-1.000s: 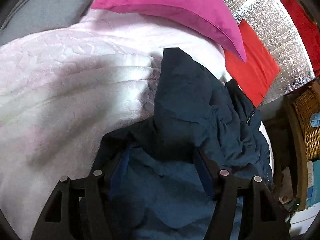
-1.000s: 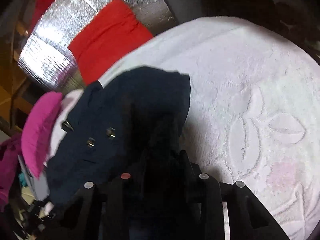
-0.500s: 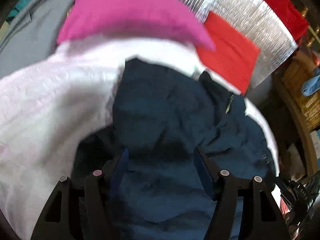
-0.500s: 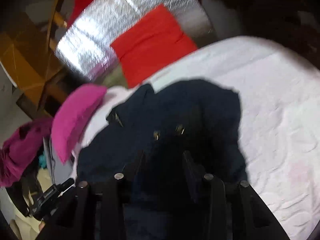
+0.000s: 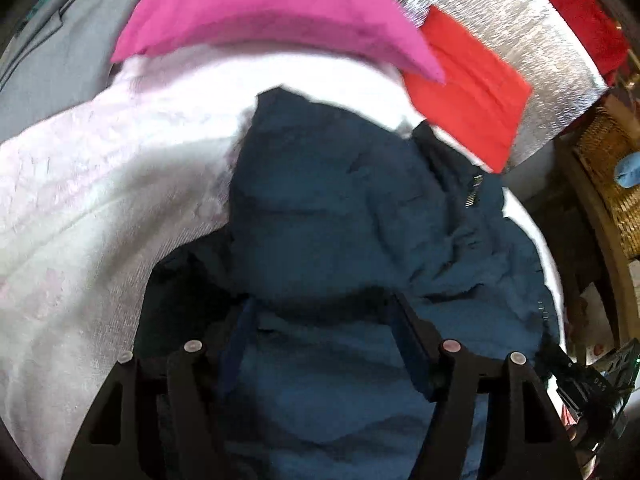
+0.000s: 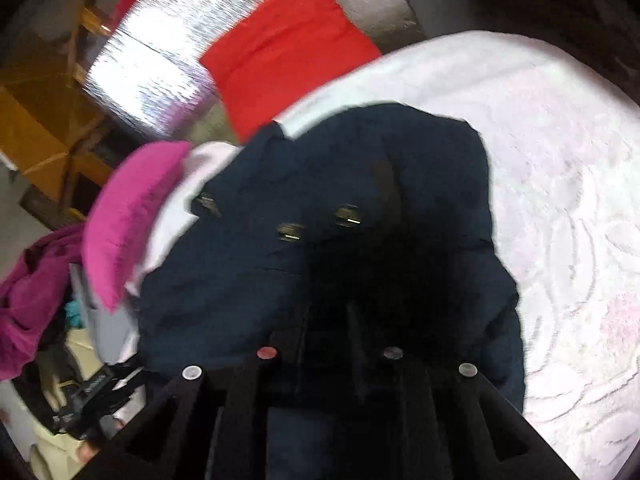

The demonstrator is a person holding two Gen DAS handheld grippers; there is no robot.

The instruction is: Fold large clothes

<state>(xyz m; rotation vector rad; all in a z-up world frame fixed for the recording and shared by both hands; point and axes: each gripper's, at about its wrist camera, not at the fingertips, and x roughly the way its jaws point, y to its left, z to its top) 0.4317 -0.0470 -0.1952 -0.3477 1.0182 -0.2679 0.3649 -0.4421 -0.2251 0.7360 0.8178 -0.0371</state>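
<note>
A dark navy jacket point(image 5: 344, 216) with metal snaps lies bunched on a white bed cover point(image 5: 80, 208); it also shows in the right wrist view point(image 6: 360, 208). My left gripper point(image 5: 320, 312) has its jaws wide apart with jacket cloth bulging between and over them. My right gripper point(image 6: 328, 312) has its jaws close together with a fold of the jacket pinched between them, and the cloth hangs over the fingers. The other gripper point(image 6: 96, 396) shows at the lower left of the right wrist view.
A magenta pillow point(image 5: 272, 12) and a red pillow point(image 5: 472, 108) lie at the bed's head against a silver foil panel point(image 5: 520, 32). A wicker basket point(image 5: 616, 184) stands at the right. The white cover point(image 6: 560, 184) spreads to the right of the jacket.
Both grippers have lifted and pulled back with the jacket, so more of the room and pillows shows. The jacket has bunched up and shifted toward the bed's head.
</note>
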